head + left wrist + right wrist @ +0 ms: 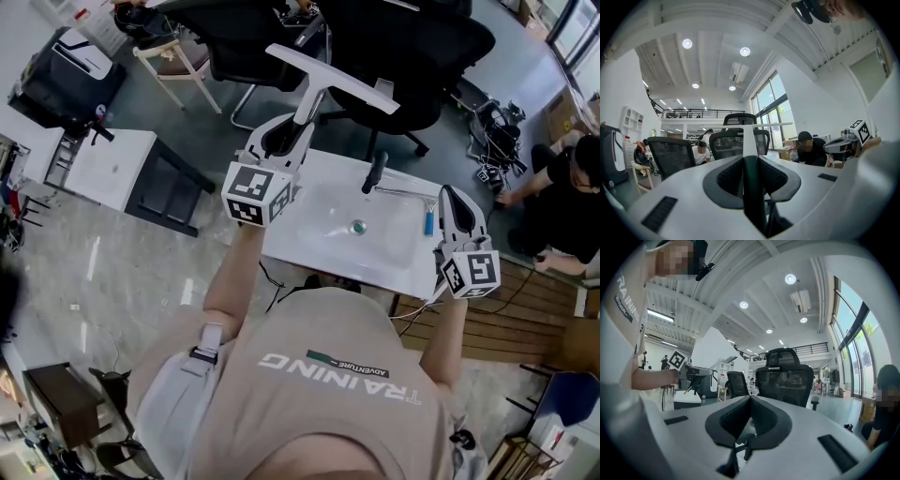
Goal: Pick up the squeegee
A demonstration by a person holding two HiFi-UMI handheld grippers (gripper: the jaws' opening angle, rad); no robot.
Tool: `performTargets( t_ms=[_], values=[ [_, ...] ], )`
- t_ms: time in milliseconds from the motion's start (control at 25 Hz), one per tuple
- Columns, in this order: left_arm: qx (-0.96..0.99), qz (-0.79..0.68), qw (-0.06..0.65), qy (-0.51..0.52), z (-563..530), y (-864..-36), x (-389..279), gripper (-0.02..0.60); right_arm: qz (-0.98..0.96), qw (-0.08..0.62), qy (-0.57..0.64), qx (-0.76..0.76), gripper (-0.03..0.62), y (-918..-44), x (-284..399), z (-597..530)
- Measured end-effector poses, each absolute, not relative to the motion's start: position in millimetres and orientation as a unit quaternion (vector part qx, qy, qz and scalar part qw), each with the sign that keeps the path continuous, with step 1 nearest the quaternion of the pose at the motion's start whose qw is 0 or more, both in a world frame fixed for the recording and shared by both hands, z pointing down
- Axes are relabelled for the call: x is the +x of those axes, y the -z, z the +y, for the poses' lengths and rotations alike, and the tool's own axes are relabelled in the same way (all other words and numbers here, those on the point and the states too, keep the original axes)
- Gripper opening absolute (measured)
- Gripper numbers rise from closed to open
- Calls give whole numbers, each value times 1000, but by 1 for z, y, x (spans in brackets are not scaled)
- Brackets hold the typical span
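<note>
The squeegee (323, 77) is white and T-shaped, its long blade up and across, above the far left corner of the white sink (309, 251). My left gripper (298, 127) is shut on its handle. In the left gripper view the dark handle (752, 187) sits pinched between the jaws, and the white stem (749, 140) rises from it to the blade. My right gripper (448, 193) hovers over the sink's right edge. In the right gripper view the right gripper (750, 399) is shut, its jaws meeting with nothing between them.
A black faucet (375, 172) stands at the back of the sink, and a small blue item (428, 222) lies on its right side. Black office chairs (375, 47) stand close behind. A person (572, 187) crouches at the right, and a white table (112, 164) stands at the left.
</note>
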State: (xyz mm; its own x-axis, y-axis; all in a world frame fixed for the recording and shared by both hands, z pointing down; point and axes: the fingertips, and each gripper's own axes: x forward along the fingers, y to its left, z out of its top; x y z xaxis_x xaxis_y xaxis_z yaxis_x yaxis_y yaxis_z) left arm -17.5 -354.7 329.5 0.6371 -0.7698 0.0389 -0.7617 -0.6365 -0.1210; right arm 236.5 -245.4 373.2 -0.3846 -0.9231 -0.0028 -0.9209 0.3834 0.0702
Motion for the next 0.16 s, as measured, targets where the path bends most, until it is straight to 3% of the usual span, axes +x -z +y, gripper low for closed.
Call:
performTargets(
  t_ms=[160],
  values=[
    [-903, 425, 45, 43, -353, -330, -19, 100, -834, 20, 34, 551, 31, -371, 234, -244]
  ],
)
